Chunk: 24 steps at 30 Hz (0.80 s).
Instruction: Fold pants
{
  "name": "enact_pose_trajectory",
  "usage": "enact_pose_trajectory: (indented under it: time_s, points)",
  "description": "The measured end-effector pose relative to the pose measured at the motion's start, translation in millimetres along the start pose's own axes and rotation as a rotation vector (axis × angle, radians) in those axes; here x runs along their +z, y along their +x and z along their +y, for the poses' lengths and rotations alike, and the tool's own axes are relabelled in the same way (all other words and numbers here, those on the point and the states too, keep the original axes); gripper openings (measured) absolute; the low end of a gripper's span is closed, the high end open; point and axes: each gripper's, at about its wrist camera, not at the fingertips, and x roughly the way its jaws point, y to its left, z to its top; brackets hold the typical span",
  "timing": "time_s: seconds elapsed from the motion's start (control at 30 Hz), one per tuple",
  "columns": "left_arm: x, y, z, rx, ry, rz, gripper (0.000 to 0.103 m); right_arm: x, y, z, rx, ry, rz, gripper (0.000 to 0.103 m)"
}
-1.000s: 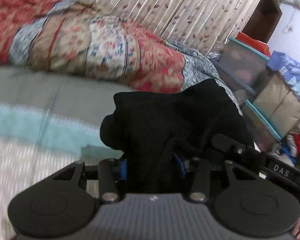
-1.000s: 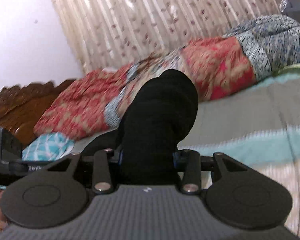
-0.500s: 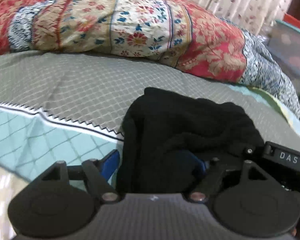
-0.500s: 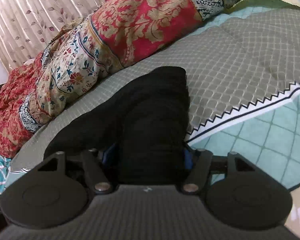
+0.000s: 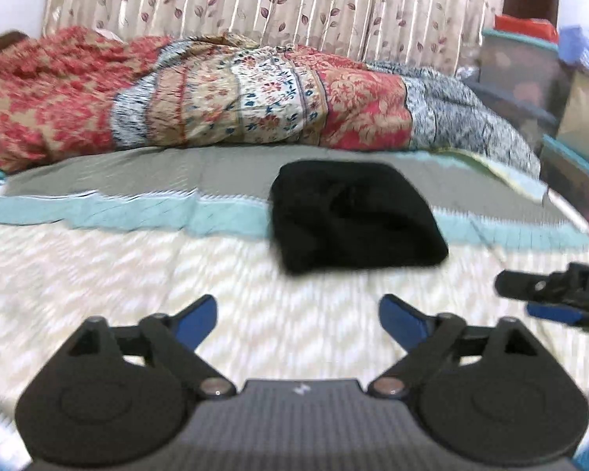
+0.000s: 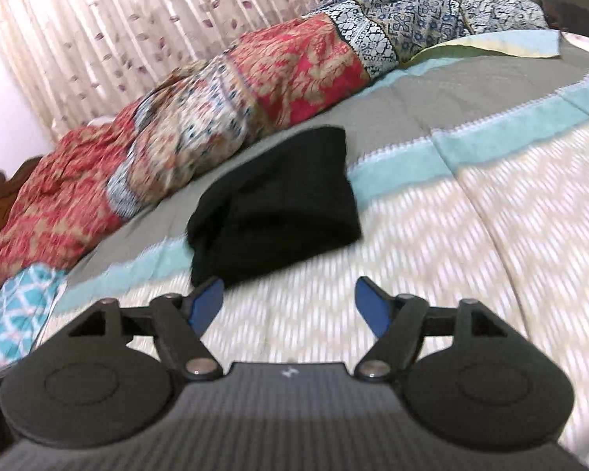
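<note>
Black pants [image 5: 353,216] lie in a compact folded bundle on the bed cover [image 5: 137,282], straddling its teal stripe, apparently set down as finished. At six o'clock from them, clear of the cloth, the left gripper [image 5: 296,316] and right gripper [image 6: 290,302] hang with jaws opening, nothing between them. A patterned quilt [image 5: 216,110] borders twelve o'clock; open cover lies nearer.
</note>
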Motion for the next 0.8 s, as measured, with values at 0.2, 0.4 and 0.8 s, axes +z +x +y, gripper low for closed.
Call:
enact_pose_trajectory:
  time_s: [0.2,0.4,0.8]
  points:
    - [-32.3,-61.8,0.8,0.003,-0.035,0.034,0.103,-28.4,-25.5,27.3,-0.001,-0.051,0.048,0.085]
    - [-51.6,-111.7,-0.6,0.042,-0.066,-0.045,0.103,-57.0,-45.3,46.2,0.051,-0.049,0.099,0.086]
    - [-60.8,-144.4,-3.9,0.081,-0.102,-0.061,0.103,-79.0,-65.0,70.9,0.064,-0.129,0.092,0.088]
